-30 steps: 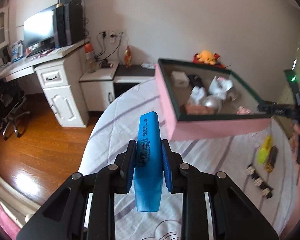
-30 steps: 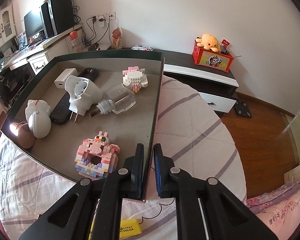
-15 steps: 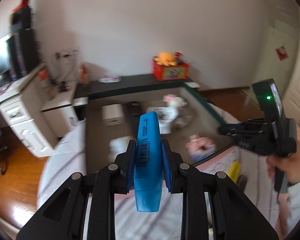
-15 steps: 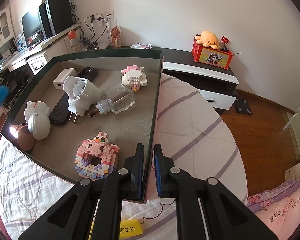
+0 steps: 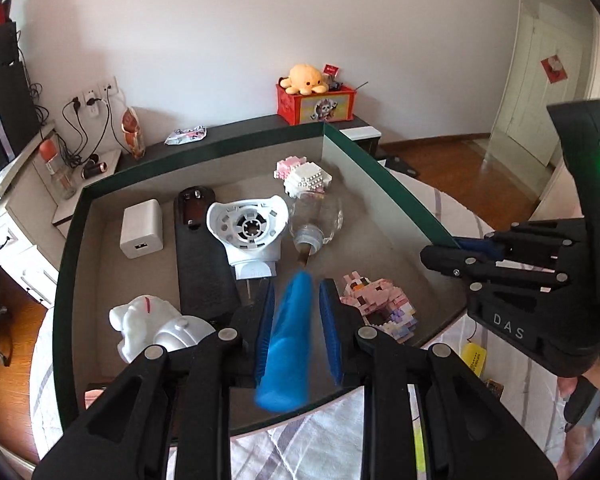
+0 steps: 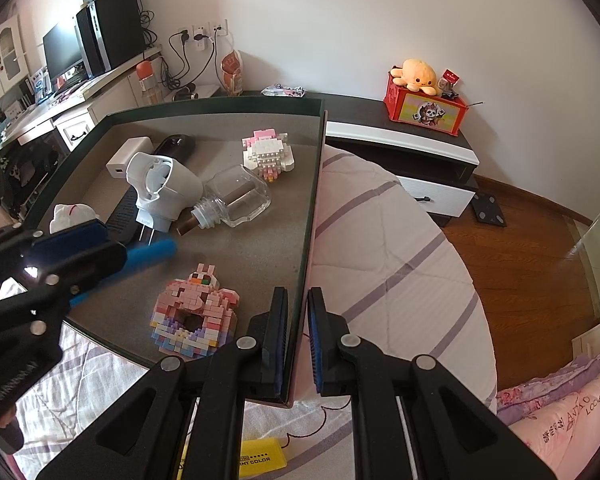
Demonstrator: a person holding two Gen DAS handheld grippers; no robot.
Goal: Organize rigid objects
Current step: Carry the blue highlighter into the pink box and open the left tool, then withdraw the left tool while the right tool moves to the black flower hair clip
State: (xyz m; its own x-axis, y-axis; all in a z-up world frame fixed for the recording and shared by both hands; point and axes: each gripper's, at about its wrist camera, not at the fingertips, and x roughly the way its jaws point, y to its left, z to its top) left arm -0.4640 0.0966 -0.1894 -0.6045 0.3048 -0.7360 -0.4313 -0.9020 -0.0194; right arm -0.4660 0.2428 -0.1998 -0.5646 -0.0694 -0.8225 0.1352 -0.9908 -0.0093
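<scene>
The left gripper has carried the blue highlighter over the box.

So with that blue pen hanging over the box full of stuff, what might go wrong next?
Two things, likely. The blue highlighter in the left gripper hangs above the pink brick donut and the glass bottle; dropped from there, it may knock bricks loose or roll the bottle. Also, the right gripper only pinches the box's thin wall, so the box could tip or slip.

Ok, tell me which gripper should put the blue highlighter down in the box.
Left. The left gripper already holds the blue highlighter over the box's open floor, near the pink brick donut. The right gripper is clamped on the box's side wall, steadying it.
</scene>
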